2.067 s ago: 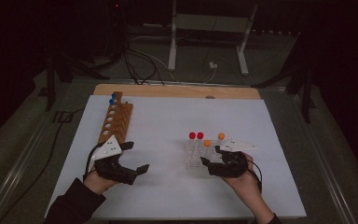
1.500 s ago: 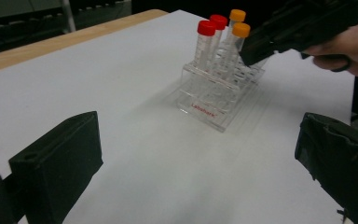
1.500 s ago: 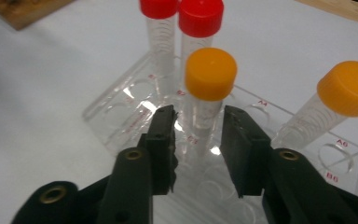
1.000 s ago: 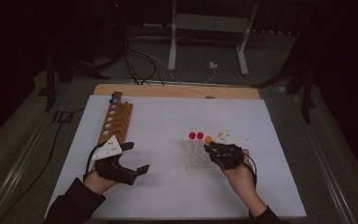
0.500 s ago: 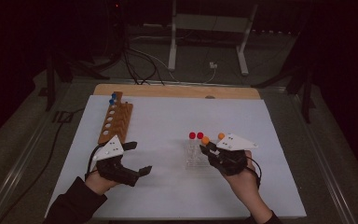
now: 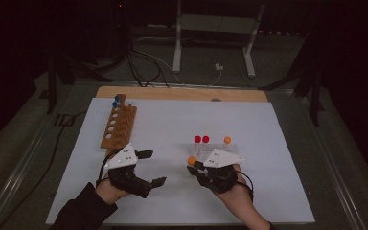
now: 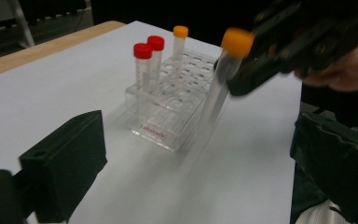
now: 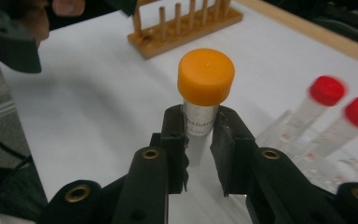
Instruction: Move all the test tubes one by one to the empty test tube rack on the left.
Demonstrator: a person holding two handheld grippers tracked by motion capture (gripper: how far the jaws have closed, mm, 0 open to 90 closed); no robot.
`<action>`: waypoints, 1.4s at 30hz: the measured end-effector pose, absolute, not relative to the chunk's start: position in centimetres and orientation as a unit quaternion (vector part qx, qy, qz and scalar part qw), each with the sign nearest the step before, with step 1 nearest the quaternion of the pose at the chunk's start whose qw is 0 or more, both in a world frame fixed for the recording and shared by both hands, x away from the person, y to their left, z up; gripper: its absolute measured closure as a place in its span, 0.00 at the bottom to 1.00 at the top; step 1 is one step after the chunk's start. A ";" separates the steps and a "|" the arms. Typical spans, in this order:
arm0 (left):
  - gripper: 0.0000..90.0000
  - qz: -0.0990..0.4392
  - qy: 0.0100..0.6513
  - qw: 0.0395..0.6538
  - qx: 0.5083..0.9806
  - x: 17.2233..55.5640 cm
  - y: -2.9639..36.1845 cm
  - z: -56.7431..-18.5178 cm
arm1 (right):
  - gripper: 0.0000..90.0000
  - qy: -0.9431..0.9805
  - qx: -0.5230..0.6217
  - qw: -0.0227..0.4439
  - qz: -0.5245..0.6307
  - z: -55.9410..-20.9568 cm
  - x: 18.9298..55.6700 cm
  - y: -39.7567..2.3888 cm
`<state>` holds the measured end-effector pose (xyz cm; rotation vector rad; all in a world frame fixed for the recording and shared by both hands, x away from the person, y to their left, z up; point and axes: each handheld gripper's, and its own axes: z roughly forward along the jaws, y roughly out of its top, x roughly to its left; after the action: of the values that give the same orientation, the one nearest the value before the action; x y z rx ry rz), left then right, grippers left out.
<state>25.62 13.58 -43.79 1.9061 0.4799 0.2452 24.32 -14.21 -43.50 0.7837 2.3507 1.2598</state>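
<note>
Right gripper (image 8: 199, 140) clamping an orange-capped tube (image 8: 204, 93) just below the cap, jaws pressing both sides of the clear barrel. Tube hanging tilted beside the near-left corner of the clear plastic rack (image 7: 168, 112), lower end clear of the wells, as seen in the left gripper view. In the high view, tube's orange cap (image 6: 191, 160) showing just left of the right gripper (image 6: 199, 168), near the rack's front edge.

Left gripper (image 6: 151, 167) resting over the white sheet (image 6: 172, 120), jaws standing wide apart, nothing between them.

Standing upright in the rack: two red-capped tubes (image 7: 149, 60) side by side, another orange-capped tube (image 7: 180, 42) farther back.

Lying farther off to the left, wooden tube rack (image 6: 119, 125), blue-capped tubes (image 6: 116, 101) sitting at its far end. Beyond the sheet, bare wooden board edge (image 6: 182, 93).
</note>
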 end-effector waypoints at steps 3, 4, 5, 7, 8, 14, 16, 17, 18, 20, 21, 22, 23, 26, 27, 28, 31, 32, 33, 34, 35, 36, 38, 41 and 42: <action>0.10 0.099 0.195 0.552 0.805 25.6 12.9 -43.6 | 0.84 0.838 0.274 0.172 0.440 -44.1 24.3 -13.7; 0.16 0.097 0.193 0.554 0.804 25.7 12.8 -43.6 | 0.84 0.840 0.272 0.171 0.438 -44.3 24.3 -13.6; 0.20 0.095 0.191 0.556 0.803 25.7 12.6 -43.7 | 0.84 0.841 0.271 0.168 0.437 -44.4 24.3 -13.4; 0.25 0.094 0.191 0.555 0.804 25.9 12.2 -43.9 | 0.84 0.844 0.267 0.164 0.435 -44.7 24.2 -13.1; 0.28 0.095 0.189 0.554 0.805 25.9 11.9 -43.9 | 0.84 0.846 0.267 0.161 0.433 -44.8 24.2 -13.0; 0.44 0.096 0.178 0.551 0.810 26.1 10.7 -44.1 | 0.84 0.852 0.262 0.153 0.428 -45.2 24.0 -12.3; 0.50 0.095 0.172 0.550 0.812 26.1 10.3 -44.1 | 0.84 0.853 0.261 0.151 0.427 -45.2 24.0 -12.2; 0.52 0.094 0.169 0.548 0.814 26.1 10.2 -44.1 | 0.84 0.853 0.260 0.150 0.427 -45.2 24.0 -12.2; 0.56 0.092 0.170 0.548 0.814 26.1 10.0 -44.2 | 0.84 0.853 0.260 0.149 0.428 -45.2 24.0 -12.1; 0.60 0.092 0.168 0.543 0.818 26.2 9.6 -44.3 | 0.84 0.853 0.259 0.149 0.427 -45.3 24.0 -12.1; 0.63 0.091 0.168 0.542 0.819 26.2 9.5 -44.4 | 0.84 0.854 0.260 0.149 0.426 -45.3 24.0 -12.1; 0.66 0.089 0.167 0.541 0.819 26.3 9.4 -44.4 | 0.84 0.854 0.261 0.148 0.426 -45.3 24.0 -12.1; 0.67 0.087 0.167 0.541 0.820 26.3 9.3 -44.5 | 0.84 0.854 0.261 0.147 0.425 -45.3 24.0 -12.1; 0.72 0.086 0.162 0.538 0.823 26.3 9.0 -44.6 | 0.84 0.854 0.261 0.148 0.425 -45.3 24.0 -12.1; 0.74 0.085 0.160 0.537 0.824 26.3 8.9 -44.6 | 0.84 0.854 0.261 0.148 0.426 -45.3 24.0 -12.1; 0.76 0.087 0.158 0.535 0.826 26.3 8.9 -44.6 | 0.84 0.854 0.261 0.147 0.426 -45.3 24.0 -12.1; 0.78 0.091 0.156 0.531 0.828 26.3 8.8 -44.7 | 0.84 0.854 0.262 0.148 0.425 -45.3 24.0 -12.1; 0.79 0.096 0.155 0.530 0.828 26.2 8.8 -44.7 | 0.83 0.854 0.262 0.148 0.425 -45.4 24.0 -12.1; 0.79 0.096 0.154 0.530 0.828 26.2 8.8 -44.7 | 0.84 0.854 0.262 0.148 0.425 -45.4 24.1 -12.1; 0.79 0.099 0.154 0.529 0.829 26.2 8.8 -44.6 | 0.83 0.854 0.262 0.146 0.426 -45.4 24.1 -12.1; 0.80 0.101 0.153 0.528 0.829 26.2 8.8 -44.6 | 0.83 0.853 0.262 0.147 0.426 -45.4 24.1 -12.1; 0.80 0.101 0.155 0.529 0.828 26.1 8.8 -44.6 | 0.83 0.853 0.262 0.148 0.427 -45.4 24.1 -12.1; 0.80 0.101 0.153 0.529 0.829 26.1 8.9 -44.5 | 0.83 0.852 0.260 0.146 0.430 -45.4 24.1 -12.1; 0.80 0.102 0.153 0.530 0.828 26.2 9.3 -44.3 | 0.76 0.848 0.260 0.143 0.438 -45.3 24.1 -12.3; 0.80 0.103 0.155 0.530 0.828 26.2 9.4 -44.2 | 0.75 0.848 0.260 0.143 0.440 -45.2 24.1 -12.4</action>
<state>26.24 9.43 -44.22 1.9758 0.3701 0.2460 24.06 -12.38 -45.21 0.7488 2.4450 1.2675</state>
